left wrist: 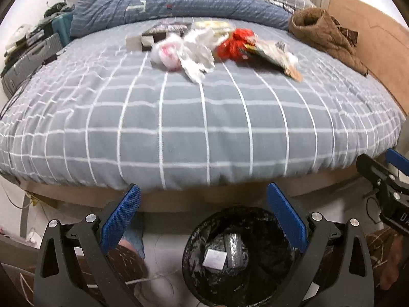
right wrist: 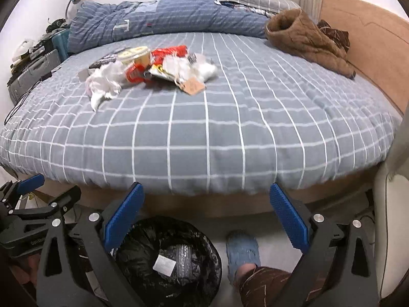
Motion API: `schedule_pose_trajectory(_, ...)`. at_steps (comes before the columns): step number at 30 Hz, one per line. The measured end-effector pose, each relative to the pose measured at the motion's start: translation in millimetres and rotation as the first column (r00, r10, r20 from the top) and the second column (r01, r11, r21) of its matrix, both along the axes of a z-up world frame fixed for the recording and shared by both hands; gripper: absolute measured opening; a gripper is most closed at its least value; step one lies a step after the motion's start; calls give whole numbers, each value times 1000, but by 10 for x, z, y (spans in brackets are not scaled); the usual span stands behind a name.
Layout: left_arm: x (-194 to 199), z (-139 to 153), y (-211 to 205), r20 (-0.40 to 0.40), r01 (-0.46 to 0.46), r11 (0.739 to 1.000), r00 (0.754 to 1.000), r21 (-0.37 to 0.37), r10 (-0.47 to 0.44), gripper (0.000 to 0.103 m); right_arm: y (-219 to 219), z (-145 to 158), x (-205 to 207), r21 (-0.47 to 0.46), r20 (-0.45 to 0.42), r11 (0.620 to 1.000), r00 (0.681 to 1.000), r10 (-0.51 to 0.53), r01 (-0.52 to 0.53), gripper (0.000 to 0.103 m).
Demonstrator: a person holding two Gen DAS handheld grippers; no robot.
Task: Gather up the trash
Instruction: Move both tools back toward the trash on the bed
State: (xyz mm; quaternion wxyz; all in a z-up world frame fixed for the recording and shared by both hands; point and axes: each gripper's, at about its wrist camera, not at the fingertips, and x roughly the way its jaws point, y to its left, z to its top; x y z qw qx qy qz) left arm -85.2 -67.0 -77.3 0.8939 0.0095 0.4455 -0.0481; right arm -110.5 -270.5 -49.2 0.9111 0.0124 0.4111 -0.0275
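Bedroom with a bed (right wrist: pixel 204 133) under a grey checked cover fills both views, a rumpled blue quilt (right wrist: pixel 166 18) along its far edge and a brown padded jacket (right wrist: pixel 306 38) near its far right corner. On the floor at the bed's near edge stands a bin (right wrist: pixel 168 258) lined with a black bag, already holding a dark shiny packet with a white label.

Trash pile (right wrist: pixel 150 66) lies well up the bed, toward the far left part of the cover and well apart from the near edge. It looks light and soft throughout: crumpled white tissues or plastic (right wrist: pixel 104 81), a red crinkly wrapper (right wrist: pixel 168 51), a pale paper cup (right wrist: pixel 135 53), a brown card tag (right wrist: pixel 194 85), and a flat dark box (left wrist: pixel 166 29) behind. Tissues and wrapper should crush easily, so a pinch into the bunched middle of each ought to hold; film may be slippery, so folds are the safer spot. The cup is probably best taken across its rim, the tag by one edge.

Left hand-held gripper (left wrist: pixel 204 220) hangs above the bin, tilted down, its blue pads spread wide with nothing between them. Right hand-held gripper (right wrist: pixel 207 217) hangs just beside it, likewise angled down, wide apart and empty. A slippered foot (right wrist: pixel 242 253) stands beside the bin
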Motion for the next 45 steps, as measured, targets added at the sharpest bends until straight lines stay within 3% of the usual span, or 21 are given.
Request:
schedule_pose_trajectory(18,537,354,237,103,-63,998,993,-16,65,97,144,210,509,-28,53,999,998,41,-39,94)
schedule_pose_trajectory(45,1370,573,403,165,-96,995,982,-20,98,96,163,379,1418,-31,103,998,993,55,-52,94)
